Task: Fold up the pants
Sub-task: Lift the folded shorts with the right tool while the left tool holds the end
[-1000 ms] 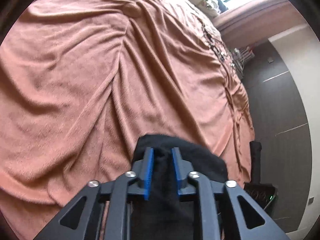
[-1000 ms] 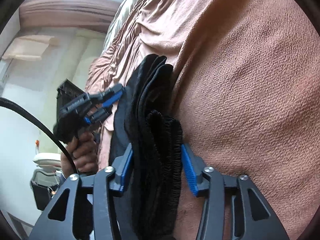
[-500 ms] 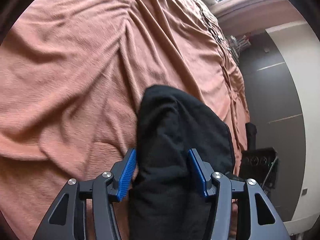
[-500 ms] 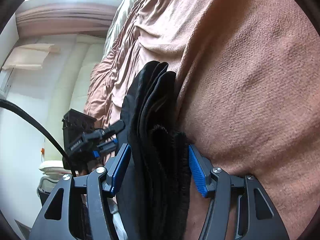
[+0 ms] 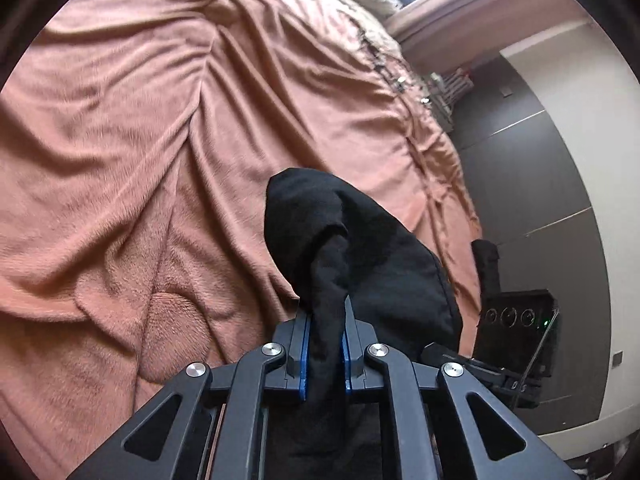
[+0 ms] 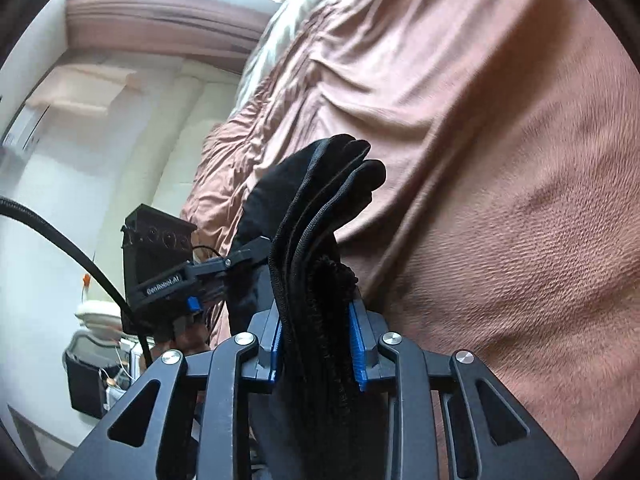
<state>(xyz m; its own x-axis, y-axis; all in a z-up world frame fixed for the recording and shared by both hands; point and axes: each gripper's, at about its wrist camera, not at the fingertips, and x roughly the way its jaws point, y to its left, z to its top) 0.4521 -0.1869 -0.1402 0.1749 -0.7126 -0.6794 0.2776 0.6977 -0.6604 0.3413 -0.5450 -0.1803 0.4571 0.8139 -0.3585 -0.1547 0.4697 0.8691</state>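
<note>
Pants (image 5: 360, 256), black and bunched into several layers, are held up over a rumpled salmon-pink blanket (image 5: 140, 140) that covers the bed, pinched by both grippers at once. On the left, the left gripper (image 5: 325, 352) has its blue-padded jaws pressed close together on a narrow twisted strip of the black fabric, and the rest of the garment billows out beyond the fingertips toward the bed's right edge, where the blanket hangs down in gathered folds. Past that edge, in the left wrist view, lie a dark grey floor (image 5: 532, 168) and the boxy black body of the other tool (image 5: 516, 320). In the right wrist view the left gripper (image 6: 256, 252) shows from the side, gripped by the person's hand (image 6: 192, 336), with a black cable (image 6: 60, 240) curving away from it, its tip against the far side of the cloth. Further right, the right gripper (image 6: 318, 344) is clamped on a thick stack of folded layers, including a ribbed, elastic-looking band (image 6: 332, 292) lying against its right pad. The stacked edges of the pants (image 6: 332, 184) rise above its fingertips, close to the blanket (image 6: 500, 160), though whether they touch it cannot be told.
</note>
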